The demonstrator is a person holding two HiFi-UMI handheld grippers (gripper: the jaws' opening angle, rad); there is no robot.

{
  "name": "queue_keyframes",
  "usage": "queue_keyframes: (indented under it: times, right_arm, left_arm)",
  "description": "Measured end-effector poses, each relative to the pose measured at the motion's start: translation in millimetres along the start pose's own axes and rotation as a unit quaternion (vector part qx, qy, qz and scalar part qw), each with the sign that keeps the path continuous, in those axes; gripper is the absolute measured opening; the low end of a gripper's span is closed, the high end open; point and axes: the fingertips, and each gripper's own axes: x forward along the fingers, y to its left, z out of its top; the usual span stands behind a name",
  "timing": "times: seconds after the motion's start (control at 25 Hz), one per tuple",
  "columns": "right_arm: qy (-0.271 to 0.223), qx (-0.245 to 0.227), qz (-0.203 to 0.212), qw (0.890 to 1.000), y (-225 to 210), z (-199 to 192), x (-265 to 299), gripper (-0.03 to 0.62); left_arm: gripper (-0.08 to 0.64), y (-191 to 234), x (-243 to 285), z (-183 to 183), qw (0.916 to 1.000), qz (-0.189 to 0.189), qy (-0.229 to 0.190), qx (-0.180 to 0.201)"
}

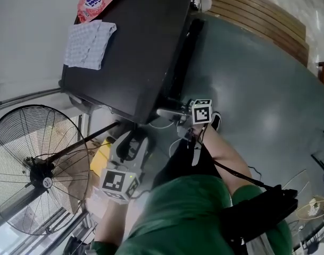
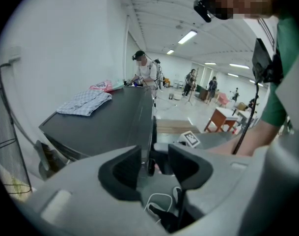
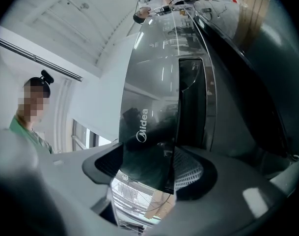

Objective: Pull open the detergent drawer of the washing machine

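The right gripper (image 3: pixel 151 167) is clamped on the glossy front of the detergent drawer (image 3: pixel 149 132), at the washing machine's (image 1: pixel 130 52) top front corner. The drawer's inside is out of sight. The left gripper (image 2: pixel 155 157) hangs empty, jaws apart. A checked cloth (image 1: pixel 88 42) lies on top of the machine.

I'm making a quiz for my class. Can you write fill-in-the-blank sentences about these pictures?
The checked cloth lies on top of the ____.
The word on the drawer front between the right gripper's jaws is ____.
Between the left gripper's jaws there is ____.
At the head view's left stands a round wire ____.
Missing words: washing machine; Midea; nothing; fan.
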Motion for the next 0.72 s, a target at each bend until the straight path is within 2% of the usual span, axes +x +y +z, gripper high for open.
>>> queue_keyframes:
  times: [0.08, 0.32, 0.44, 0.52, 0.72]
  right_arm:
    - [0.004, -0.003, -0.002, 1.0, 0.1, -0.7, -3.2, 0.284]
    - [0.008, -0.006, -0.005, 1.0, 1.9, -3.1, -3.0, 0.285]
    - [0.005, -0.007, -0.004, 1.0, -1.1, -4.4, -7.1, 0.281]
    - [0.0, -0.004, -0.003, 1.0, 0.1, -6.1, -13.3, 0.248]
    - [-0.009, -0.005, -0.009, 1.0, 2.0, -9.9, -15.2, 0.254]
  left_arm:
    - [0.17, 2.7, -2.1, 1.1, 1.0, 0.001, -0.003, -0.002]
    - [0.17, 4.2, -3.6, 5.7, 0.9999, 0.001, -0.008, -0.009]
    - [0.17, -0.7, -5.1, 7.0, 1.0, -0.002, -0.009, 0.0]
    - [0.17, -2.1, -6.8, 6.0, 1.0, -0.001, -0.009, 0.002]
    - [0.17, -0.6, -10.4, -0.2, 1.0, -0.001, -0.008, -0.004]
